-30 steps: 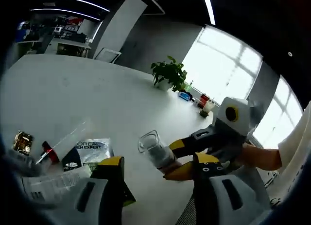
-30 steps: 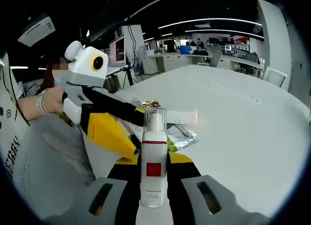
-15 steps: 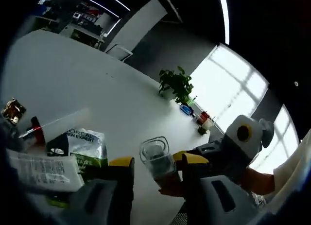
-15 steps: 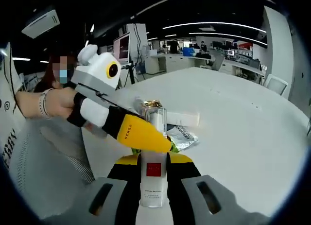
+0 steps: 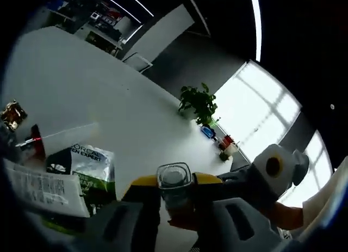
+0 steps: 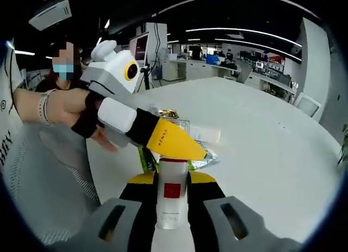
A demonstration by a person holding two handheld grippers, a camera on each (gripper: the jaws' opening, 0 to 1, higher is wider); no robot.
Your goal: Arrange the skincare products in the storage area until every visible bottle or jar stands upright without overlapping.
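Note:
A white pump bottle (image 6: 172, 206) with a red label stands upright between the jaws of my right gripper (image 6: 172, 178), which is shut on its body. Its clear cap (image 5: 174, 176) sits between the yellow fingertips of my left gripper (image 5: 174, 182), and both tips press against the cap's sides. In the right gripper view the left gripper's yellow finger (image 6: 169, 141) crosses in front of the cap and hides it. A person's hand (image 6: 60, 108) holds that gripper. The bottle is held above the white table (image 5: 92, 83).
On the table lie a L'Oreal sachet (image 5: 87, 162), a printed white box (image 5: 46, 186), a long white box (image 5: 70, 139), a red-capped item (image 5: 33, 146) and a gold packet (image 5: 12, 113). A potted plant (image 5: 198, 102) stands at the far edge.
My left gripper has swung in over the bottle and its jaws have narrowed onto the clear cap. The right gripper keeps holding the bottle in the same place.

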